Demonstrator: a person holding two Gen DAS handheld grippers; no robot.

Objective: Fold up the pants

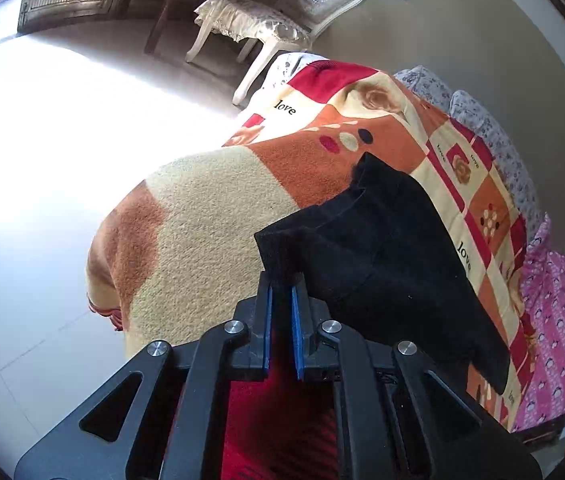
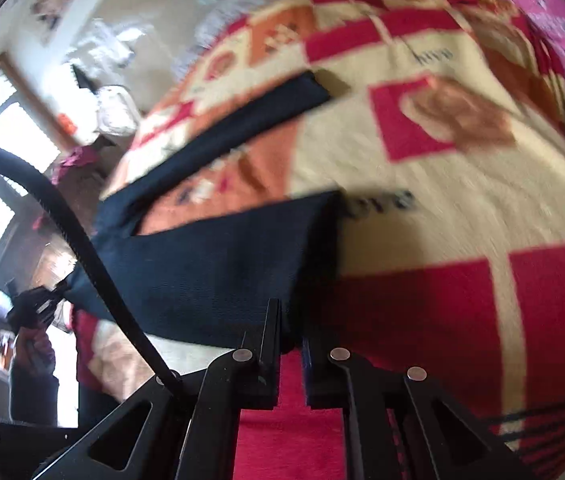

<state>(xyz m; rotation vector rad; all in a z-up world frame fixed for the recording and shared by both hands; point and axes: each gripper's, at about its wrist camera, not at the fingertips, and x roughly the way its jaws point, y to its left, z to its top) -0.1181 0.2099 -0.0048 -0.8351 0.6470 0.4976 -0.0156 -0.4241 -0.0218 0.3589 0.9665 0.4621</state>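
both tongs, left (image 1: pixel 281 280) and right (image 2: pixel 290 312), pinch the black pants (image 1: pixel 382 248) above the blanket (image 1: pixel 210 208).

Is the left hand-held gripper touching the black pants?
Touching. The left wrist view shows the left hand-held gripper with its blue-padded fingers clamped on a corner of the black pants.
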